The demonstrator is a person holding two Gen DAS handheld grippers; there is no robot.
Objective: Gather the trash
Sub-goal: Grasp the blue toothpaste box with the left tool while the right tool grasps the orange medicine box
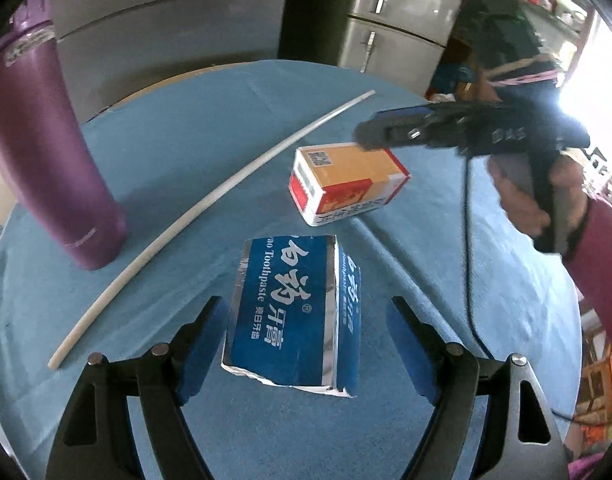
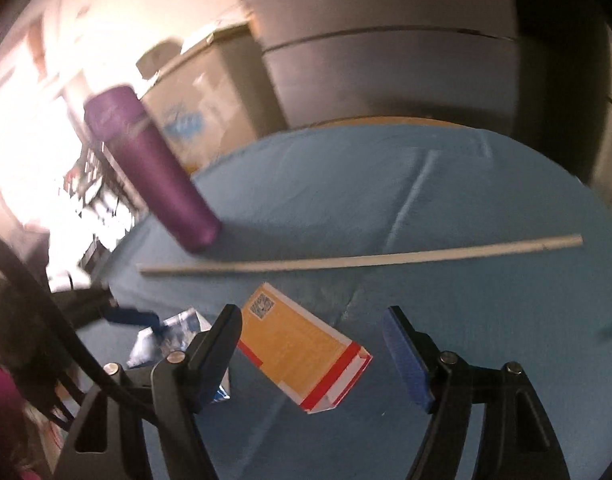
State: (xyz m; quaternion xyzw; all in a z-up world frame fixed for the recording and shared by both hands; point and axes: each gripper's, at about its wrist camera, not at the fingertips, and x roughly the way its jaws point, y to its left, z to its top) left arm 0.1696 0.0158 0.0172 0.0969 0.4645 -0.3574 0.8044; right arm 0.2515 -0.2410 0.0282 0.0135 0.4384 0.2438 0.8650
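While both grippers hang over the blue tablecloth (image 1: pixel 177 152), each has lined itself up on a separate piece of trash, so the step in hand looks like the approach before a double pick. Take the purple bottle (image 1: pixel 53 152) as the landmark: it stands upright near the cloth's edge, with a long white tube (image 1: pixel 209 204) lying just beside its base and running away across the table. On the far side of that tube from the bottle sits the blue toothpaste box (image 1: pixel 293 312), torn open at its near end, and the left gripper (image 1: pixel 306 344) has its jaws spread wide to either side of it, neither blue pad clearly pressing on the cardboard. Farther again from the bottle lies the orange and red carton (image 2: pixel 301 344), flat on the cloth; the right gripper (image 2: pixel 314 344) hovers over it with its jaws likewise apart, holding nothing (this view is blurred, so whether a pad grazes the carton I cannot tell). From the left wrist view the right tool shows as a dark shape above the carton's far end. No bin or bag is visible in either view. Next, I judge, each gripper needs to settle low enough to bracket its box across the narrow faces and then close; the toothpaste box, being torn and hollow, may crush or skew if squeezed hard.
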